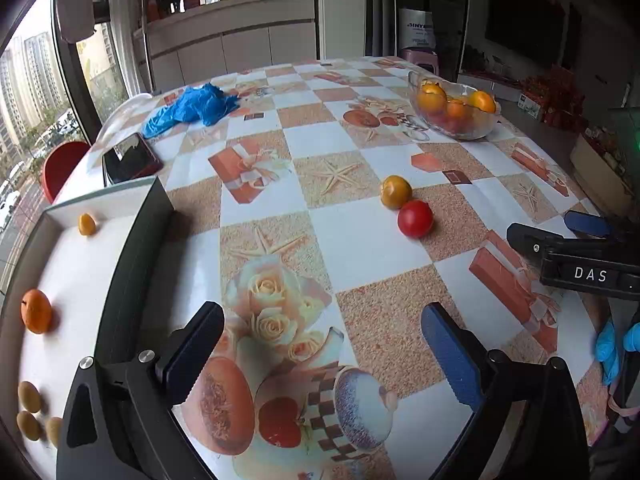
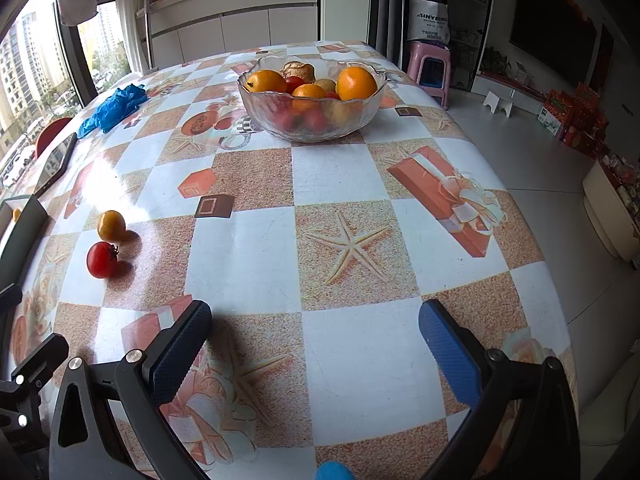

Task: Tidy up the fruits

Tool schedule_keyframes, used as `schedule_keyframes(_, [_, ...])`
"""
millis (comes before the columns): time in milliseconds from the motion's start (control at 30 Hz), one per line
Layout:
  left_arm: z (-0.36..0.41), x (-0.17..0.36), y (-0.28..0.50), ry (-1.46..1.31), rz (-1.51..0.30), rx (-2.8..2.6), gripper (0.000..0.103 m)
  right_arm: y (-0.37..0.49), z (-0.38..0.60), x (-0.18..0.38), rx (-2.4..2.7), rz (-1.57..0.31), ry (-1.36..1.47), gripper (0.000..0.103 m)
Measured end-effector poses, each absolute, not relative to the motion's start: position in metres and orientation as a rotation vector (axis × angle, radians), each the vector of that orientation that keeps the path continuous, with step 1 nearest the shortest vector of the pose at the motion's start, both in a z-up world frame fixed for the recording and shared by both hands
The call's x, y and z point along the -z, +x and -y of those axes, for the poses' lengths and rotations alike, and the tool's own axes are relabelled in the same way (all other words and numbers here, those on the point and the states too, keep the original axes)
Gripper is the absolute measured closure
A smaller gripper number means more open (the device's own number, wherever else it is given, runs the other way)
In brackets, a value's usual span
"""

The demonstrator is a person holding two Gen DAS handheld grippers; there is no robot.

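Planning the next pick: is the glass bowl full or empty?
Full: the bowl holds oranges heaped above its rim, with tomatoes and other fruit beneath, seen through the glass.

One glass bowl (image 2: pixel 312 128); one tray (image 1: pixel 156 216). Loose on tablecloth: one red tomato (image 1: pixel 415 219), one yellow fruit (image 1: pixel 395 191). In tray: one orange (image 1: pixel 36 311), one small yellow fruit (image 1: pixel 87 224), three brownish fruits (image 1: pixel 29 396).

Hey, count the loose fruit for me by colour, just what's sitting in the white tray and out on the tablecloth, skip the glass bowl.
Orange: 2, the orange and a small fruit in the white tray
Olive-brown: 3 in the tray
Yellow: 1 on the tablecloth
Red: 1 tomato beside it
Total: 7
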State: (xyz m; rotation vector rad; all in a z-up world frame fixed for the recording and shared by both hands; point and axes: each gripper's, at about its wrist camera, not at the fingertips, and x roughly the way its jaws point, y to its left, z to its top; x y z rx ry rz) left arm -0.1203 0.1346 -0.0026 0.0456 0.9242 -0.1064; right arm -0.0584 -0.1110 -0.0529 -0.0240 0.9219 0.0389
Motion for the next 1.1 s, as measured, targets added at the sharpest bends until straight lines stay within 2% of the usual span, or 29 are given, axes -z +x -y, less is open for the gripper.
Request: schedule_keyframes(1100, [-0.1371, 0.0102, -0.1228, 0.033, -0.935, 0.100, 0.001, -0.0587, 0.1105, 0.0529, -0.039, -0.921, -0.024, 0.000])
